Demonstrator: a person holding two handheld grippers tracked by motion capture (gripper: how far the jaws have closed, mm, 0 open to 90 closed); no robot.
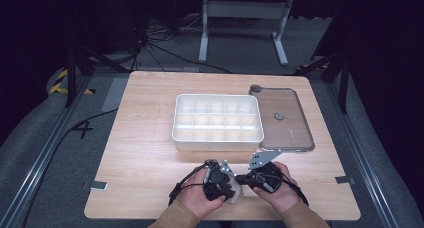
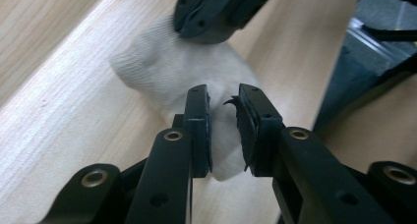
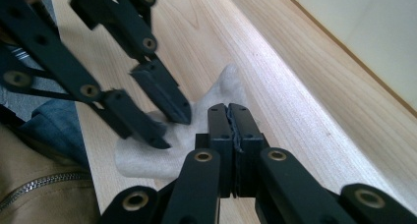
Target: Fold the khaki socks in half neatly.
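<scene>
The white sock (image 2: 167, 67) lies on the tabletop (image 1: 145, 153) near the person's edge, bunched between the two tools, well short of the white compartment tray (image 1: 218, 143) and the clear lid (image 1: 285, 119) beside it. It looks like a light, soft knit that will sag and fold wherever it is not supported, and it should not slip much against rubber pads. A pinch on a thick fold or on the cuff edge would probably hold better than a pinch on a single layer, which could slide out.

The left tool (image 2: 223, 130) stands partly open. In the left gripper view its two jaws straddle a fold of the sock, with a gap between them and cloth showing in that gap; the torn pad on one jaw stands clear of the fabric, so this reads as released around the sock, not yet a grip.

The right tool (image 3: 229, 130) is clenched, its jaws pressed flat together in the right gripper view. Whether a thin edge of the sock is caught between them I cannot tell from there. In the left gripper view its closed tip sits on the far end of the sock and seems to nip the cloth.
</scene>
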